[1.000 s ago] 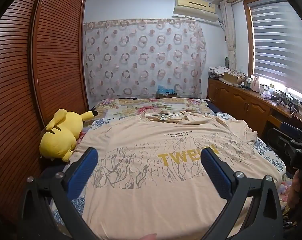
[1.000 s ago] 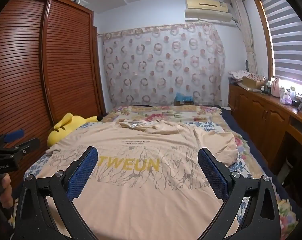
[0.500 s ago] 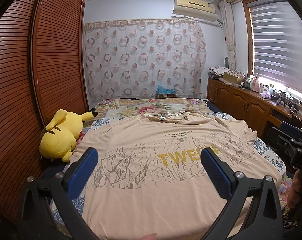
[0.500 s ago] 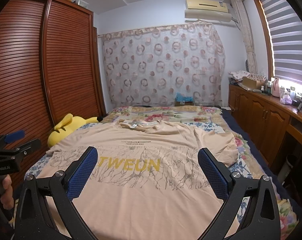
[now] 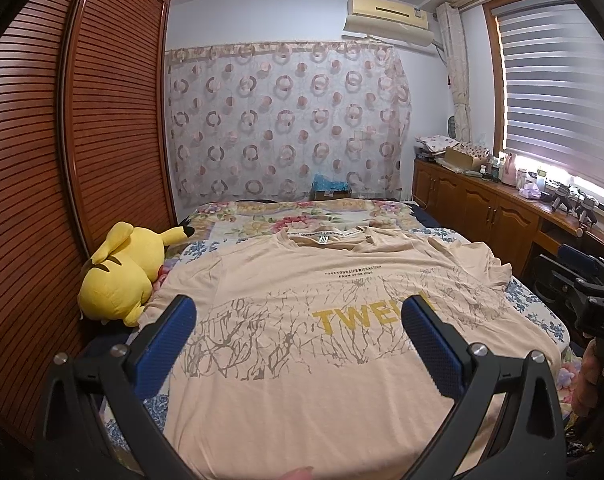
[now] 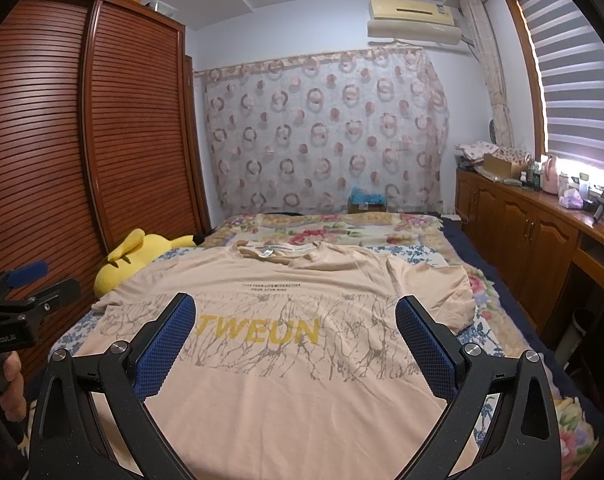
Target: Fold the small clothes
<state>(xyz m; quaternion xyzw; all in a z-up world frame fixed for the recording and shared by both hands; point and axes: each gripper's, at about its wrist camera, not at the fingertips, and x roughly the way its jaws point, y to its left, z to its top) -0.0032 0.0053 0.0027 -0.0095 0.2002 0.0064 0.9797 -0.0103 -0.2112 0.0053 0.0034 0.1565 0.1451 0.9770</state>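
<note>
A beige T-shirt with yellow letters and a grey branch print lies spread flat, front up, on the bed, collar at the far end. It also shows in the right wrist view. My left gripper is open and empty, held above the shirt's near left part. My right gripper is open and empty, held above the shirt's near middle. The right gripper also shows at the right edge of the left wrist view, and the left gripper at the left edge of the right wrist view.
A yellow plush toy lies at the bed's left edge against the slatted wooden wardrobe. The floral bedspread shows beyond the collar. A wooden cabinet row with clutter runs along the right under the window.
</note>
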